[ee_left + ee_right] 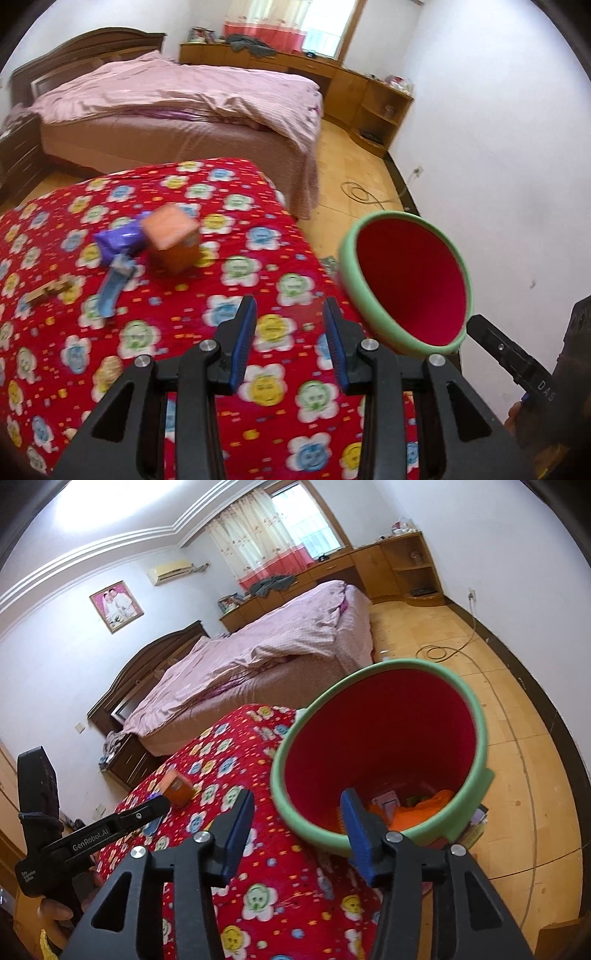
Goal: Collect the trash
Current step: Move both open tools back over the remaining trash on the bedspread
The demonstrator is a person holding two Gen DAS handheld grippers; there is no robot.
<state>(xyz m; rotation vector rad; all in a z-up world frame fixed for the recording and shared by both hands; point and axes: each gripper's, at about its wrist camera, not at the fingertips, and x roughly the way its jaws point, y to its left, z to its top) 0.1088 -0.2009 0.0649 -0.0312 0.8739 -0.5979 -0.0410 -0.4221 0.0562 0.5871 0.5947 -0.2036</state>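
Blue ribbed fingers [243, 339] on my left gripper [290, 341] are standing spread over the red flowered cloth [273, 369], holding nothing. Going rightward, I am seeing a tan scrap [50, 290], a blue strip [114, 291] running toward me, a crinkled purple wrapper [118, 242] and an orange carton [171, 238]. My right gripper [295, 829] is gaping around the round red bin's [380, 731] green rim, not touching it.

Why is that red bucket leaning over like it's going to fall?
The bucket does look odd: it is tipped toward the table instead of upright, with the right gripper at its green rim, one finger inside. Orange scraps lie at its bottom. A box and wrappers sit scattered on the cloth.
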